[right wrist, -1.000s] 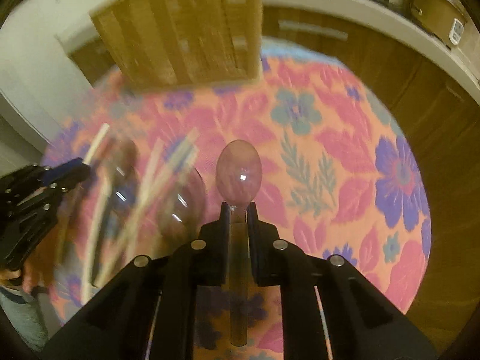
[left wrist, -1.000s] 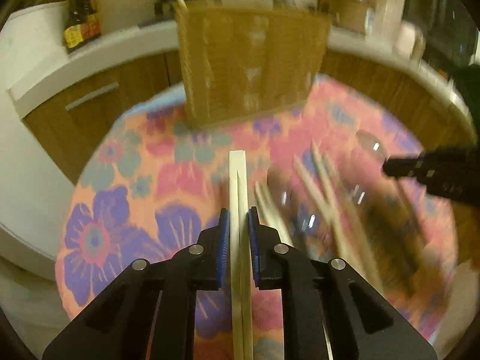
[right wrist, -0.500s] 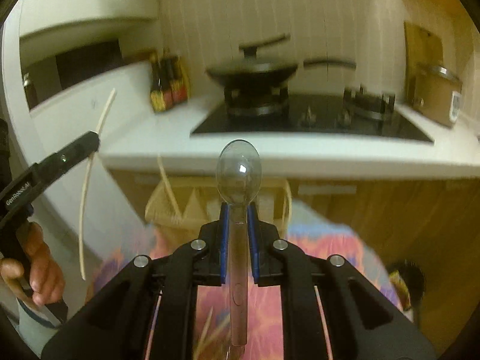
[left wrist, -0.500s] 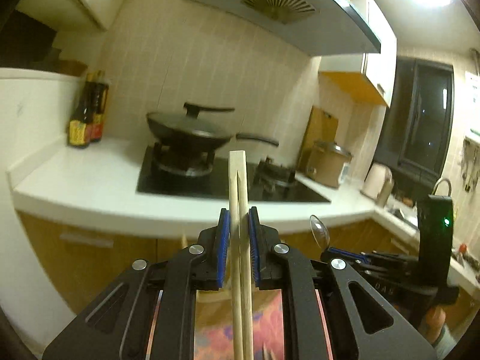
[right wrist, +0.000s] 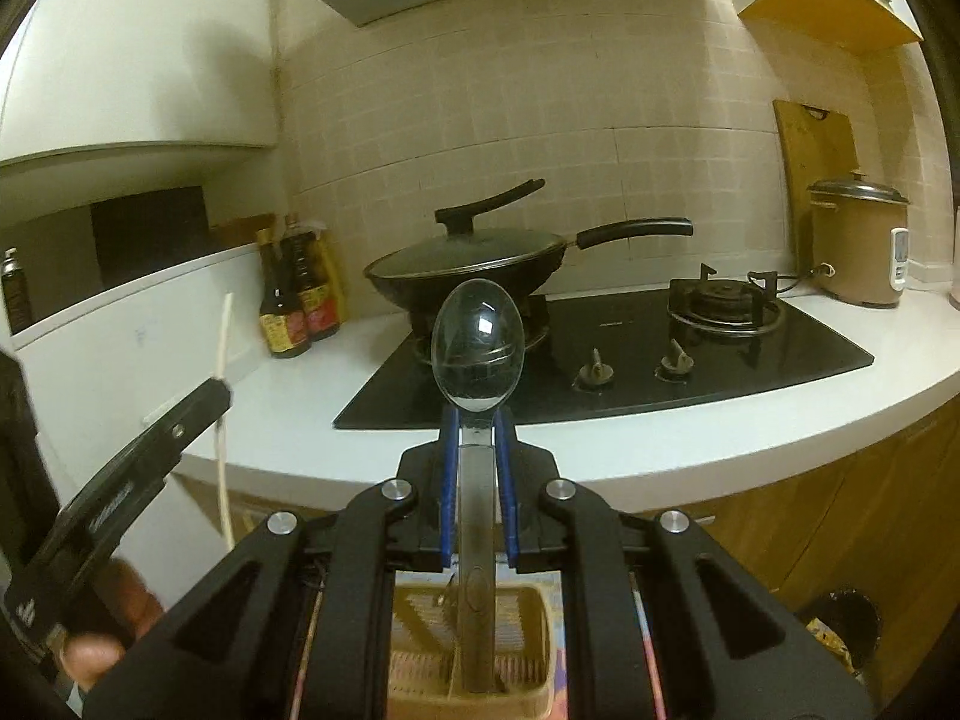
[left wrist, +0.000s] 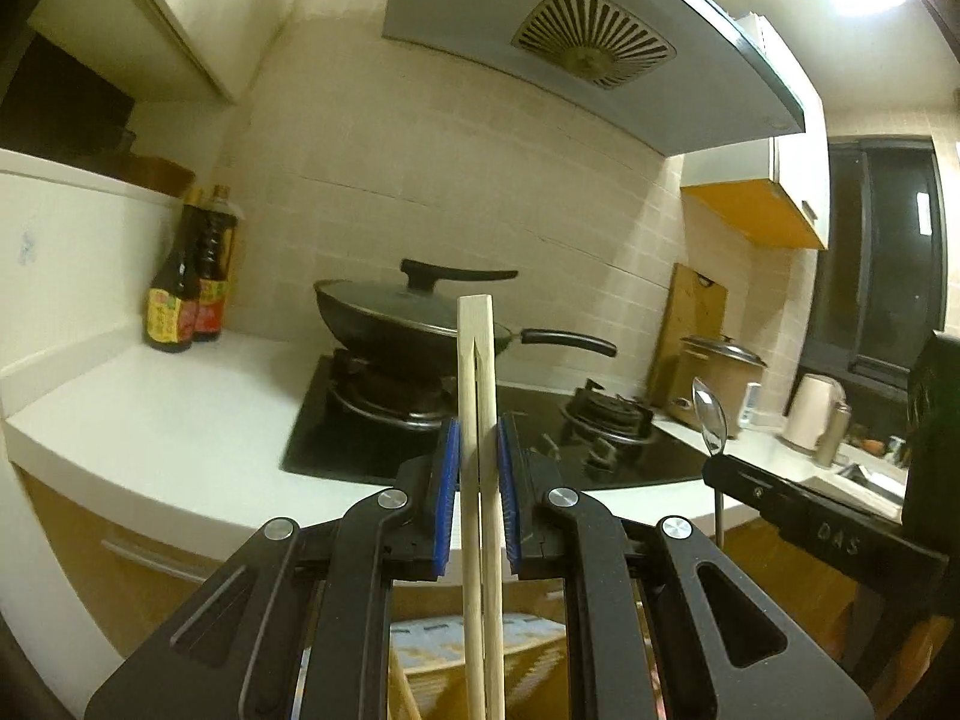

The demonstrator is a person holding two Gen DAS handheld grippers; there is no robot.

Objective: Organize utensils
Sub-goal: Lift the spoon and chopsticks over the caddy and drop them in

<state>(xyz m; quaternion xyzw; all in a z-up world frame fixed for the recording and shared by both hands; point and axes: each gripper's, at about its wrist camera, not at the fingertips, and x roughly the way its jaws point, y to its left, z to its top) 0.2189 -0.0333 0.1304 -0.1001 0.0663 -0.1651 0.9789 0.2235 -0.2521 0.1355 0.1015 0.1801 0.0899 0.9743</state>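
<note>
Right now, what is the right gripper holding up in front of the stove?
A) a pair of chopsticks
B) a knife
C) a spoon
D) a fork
C: the right gripper is shut on the handle of a shiny spoon, bowl end up, in front of the black pan; the chopsticks are in the left gripper.

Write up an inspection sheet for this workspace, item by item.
Surface: white counter, bare at its front.
Job's things: chopsticks and spoon held upright; woven basket below the spoon.
Clutter: sauce bottles, lidded wok, rice cooker, cutting board.
Grippers: left gripper shut on chopsticks; right gripper shut on spoon.
Cables: rice cooker's cord.
Surroundings: tiled wall, range hood.
</note>
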